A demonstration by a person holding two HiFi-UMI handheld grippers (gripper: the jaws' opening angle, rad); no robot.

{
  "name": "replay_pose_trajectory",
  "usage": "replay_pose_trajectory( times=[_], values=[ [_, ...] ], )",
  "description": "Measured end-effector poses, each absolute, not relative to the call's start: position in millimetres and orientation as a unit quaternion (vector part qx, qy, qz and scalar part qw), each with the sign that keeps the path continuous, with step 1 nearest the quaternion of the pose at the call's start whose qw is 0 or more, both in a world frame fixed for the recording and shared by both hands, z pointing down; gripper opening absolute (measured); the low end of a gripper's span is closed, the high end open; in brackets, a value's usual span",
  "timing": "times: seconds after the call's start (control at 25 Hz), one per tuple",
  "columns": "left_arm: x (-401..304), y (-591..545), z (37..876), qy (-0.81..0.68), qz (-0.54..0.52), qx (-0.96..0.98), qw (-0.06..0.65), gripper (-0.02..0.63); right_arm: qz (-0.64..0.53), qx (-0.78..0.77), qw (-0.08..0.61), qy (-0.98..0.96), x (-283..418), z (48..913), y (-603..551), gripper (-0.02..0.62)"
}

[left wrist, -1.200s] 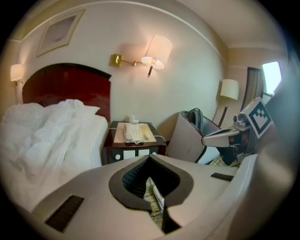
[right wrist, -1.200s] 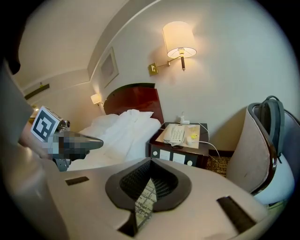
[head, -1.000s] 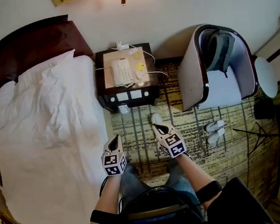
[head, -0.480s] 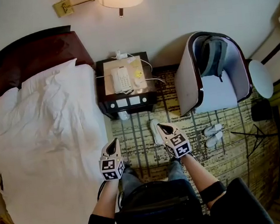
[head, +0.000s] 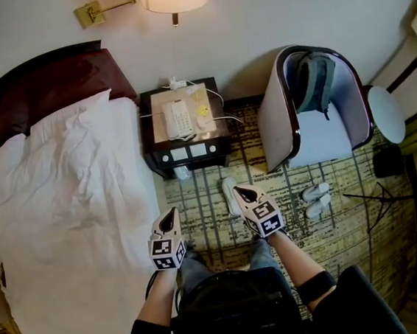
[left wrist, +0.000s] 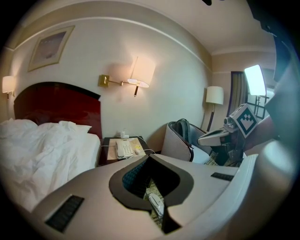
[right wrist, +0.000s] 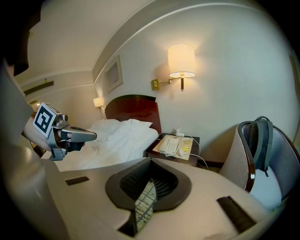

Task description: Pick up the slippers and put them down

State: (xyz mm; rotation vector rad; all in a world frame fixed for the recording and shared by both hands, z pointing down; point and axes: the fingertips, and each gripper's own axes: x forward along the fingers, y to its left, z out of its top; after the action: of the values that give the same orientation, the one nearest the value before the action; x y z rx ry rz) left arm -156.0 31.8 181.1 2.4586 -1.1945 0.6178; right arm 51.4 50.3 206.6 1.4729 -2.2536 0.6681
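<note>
A single white slipper (head: pixel 230 196) lies on the patterned carpet, just left of my right gripper's tip. It also shows through the slot of my left gripper as the white slipper (left wrist: pixel 156 204). A pair of white slippers (head: pixel 318 198) lies side by side near the armchair's front. My left gripper (head: pixel 172 212) hangs above the carpet by the bed's edge, jaws shut with nothing in them. My right gripper (head: pixel 238 189) is also shut and empty; only carpet shows past its closed jaws in the right gripper view. Each gripper sees the other: right gripper (left wrist: pixel 234 126), left gripper (right wrist: pixel 63 135).
The white bed (head: pixel 64 207) fills the left. A dark nightstand (head: pixel 188 151) with a phone (head: pixel 179 117) stands against the wall, and a small white object (head: pixel 182 173) lies at its foot. An armchair (head: pixel 313 107) holds a backpack (head: pixel 309 78). A tripod's legs (head: pixel 382 200) are at right.
Both grippers have risen a little and stay shut and empty. The head view has tilted, so more of the wall lamp shows.
</note>
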Motion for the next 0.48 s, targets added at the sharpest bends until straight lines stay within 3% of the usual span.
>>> replay_pose_trajectory(
  times=[0.48],
  values=[
    [-135.7,26.8,183.1,-0.391,0.221,0.876,0.175,0.005,0.248,0.529,0.183,-0.79,60.0,218.6,52.0,0.003]
  ],
)
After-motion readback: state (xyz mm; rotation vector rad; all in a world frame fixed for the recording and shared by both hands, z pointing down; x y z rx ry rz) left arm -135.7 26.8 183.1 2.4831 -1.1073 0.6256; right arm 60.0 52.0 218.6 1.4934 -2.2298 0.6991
